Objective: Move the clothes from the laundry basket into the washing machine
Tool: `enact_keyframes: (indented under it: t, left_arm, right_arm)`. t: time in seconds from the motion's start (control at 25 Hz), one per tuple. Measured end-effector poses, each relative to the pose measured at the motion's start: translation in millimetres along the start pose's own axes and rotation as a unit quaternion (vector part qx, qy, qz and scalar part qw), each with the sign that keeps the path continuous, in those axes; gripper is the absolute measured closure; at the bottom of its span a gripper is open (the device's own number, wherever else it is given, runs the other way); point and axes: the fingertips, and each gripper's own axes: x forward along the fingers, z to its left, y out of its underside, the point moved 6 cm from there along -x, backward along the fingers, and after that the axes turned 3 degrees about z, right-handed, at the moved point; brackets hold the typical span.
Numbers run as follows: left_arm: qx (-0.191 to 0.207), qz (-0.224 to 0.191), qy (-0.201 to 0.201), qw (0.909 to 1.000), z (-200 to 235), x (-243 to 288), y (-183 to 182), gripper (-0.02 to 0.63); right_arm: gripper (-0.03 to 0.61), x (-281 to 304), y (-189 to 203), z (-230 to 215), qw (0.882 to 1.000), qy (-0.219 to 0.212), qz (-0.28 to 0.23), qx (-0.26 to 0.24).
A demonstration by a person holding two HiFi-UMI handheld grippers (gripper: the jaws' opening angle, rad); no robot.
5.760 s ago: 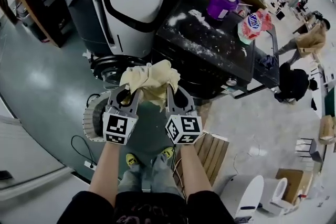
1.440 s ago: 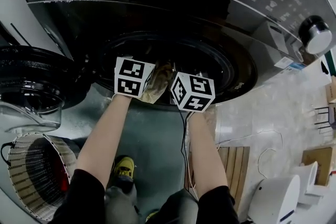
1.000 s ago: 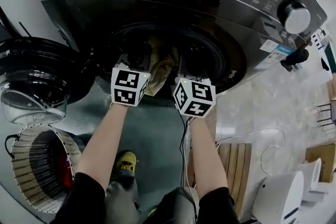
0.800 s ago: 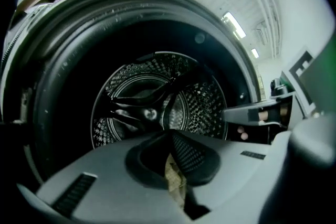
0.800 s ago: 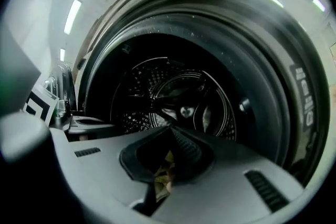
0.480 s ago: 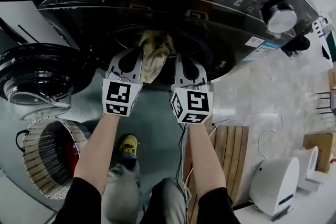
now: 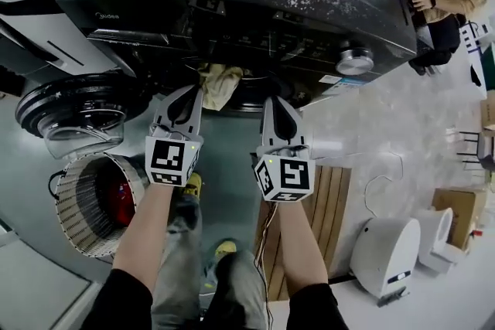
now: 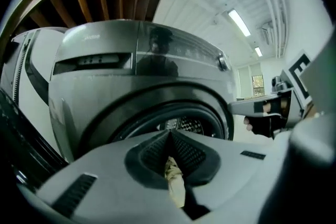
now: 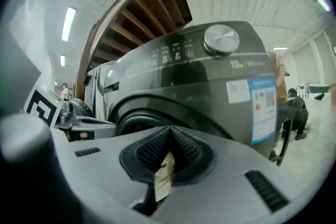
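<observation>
The left gripper (image 7: 189, 90) and right gripper (image 7: 273, 101) are rising back from the door opening of the washing machine (image 7: 255, 4), their jaws still pinching the yellow cloth (image 7: 222, 81), which is dangling just outside the drum, so it probably isn't delivered yet.
</observation>
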Motion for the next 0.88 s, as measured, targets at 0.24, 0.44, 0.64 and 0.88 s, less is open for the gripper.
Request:
enact_keyframes:
  t: [0.24, 0.44, 0.64, 0.88]
  left_arm:
    - [-0.007, -0.017, -0.014, 0.9997, -9.7, -55.3, -86.1, 0.603]
    - [-0.010, -0.032, -0.034, 0.9989, -16.3, -101.5, -157.2, 0.603]
    - [0.023, -0.050, -0.034, 0.9979, -28.4, -154.1, -222.7, 0.603]
    - [-0.003, -0.051, -0.072, 0.9961, -7.6, -225.0, -258.0, 0.603]
  right_arm:
    - [0.575, -48.5, -74.8, 0.8, 1.000, 0.003, 0.009, 0.006]
    - [0.575, -79.4, -149.5, 9.5, 1.000, -0.005, -0.001, 0.001]
    - [0.575, -115.3, -217.9, 31.8, 1.000, -0.020, -0.015, -0.006]
    - [0.575, -136.5, -266.1, 79.9, 0.997, -0.070, -0.010, -0.019]
